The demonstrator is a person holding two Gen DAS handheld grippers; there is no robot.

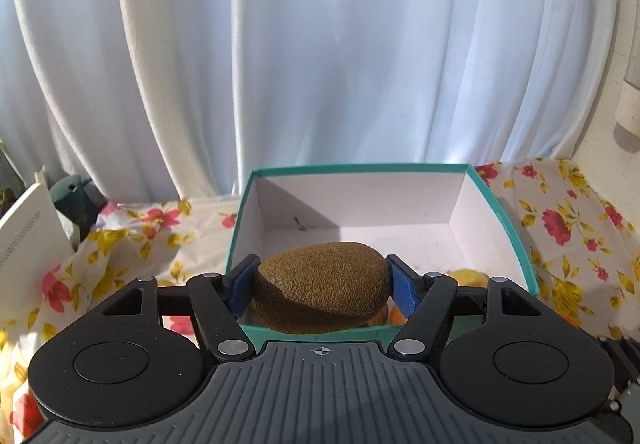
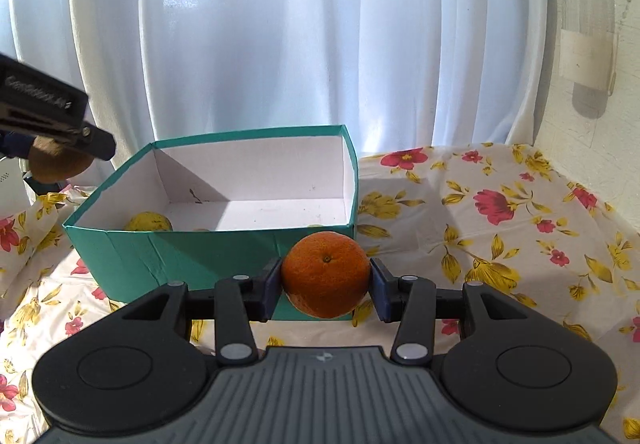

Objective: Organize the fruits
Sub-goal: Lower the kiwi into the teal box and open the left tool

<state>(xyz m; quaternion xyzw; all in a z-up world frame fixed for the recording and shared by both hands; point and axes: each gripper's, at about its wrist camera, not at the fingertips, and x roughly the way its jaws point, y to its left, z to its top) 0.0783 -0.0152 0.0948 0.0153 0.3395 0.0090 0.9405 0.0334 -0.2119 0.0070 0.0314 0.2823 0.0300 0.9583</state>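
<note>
A brown kiwi (image 1: pixel 320 284) is pinched lengthwise between the blue pads of my left gripper (image 1: pixel 322 276), which hangs just over the near wall of the teal box (image 1: pixel 516 244). In the right wrist view that gripper and its kiwi (image 2: pixel 56 166) show at the far left, higher than the box. My right gripper (image 2: pixel 326 280) is shut on an orange (image 2: pixel 325 274), lifted in front of the box's near right corner (image 2: pixel 200 256). A yellow fruit (image 2: pixel 149 222) lies inside the box at its near left. Another orange fruit (image 1: pixel 397 316) peeks from behind my right finger.
The box sits on a floral tablecloth (image 2: pixel 500 212), with a white curtain (image 1: pixel 320 64) behind it. To the left are a white slanted panel (image 1: pixel 28 228) and a dark green object (image 1: pixel 76 200). On the right, a pale wall (image 2: pixel 592 124) borders the table.
</note>
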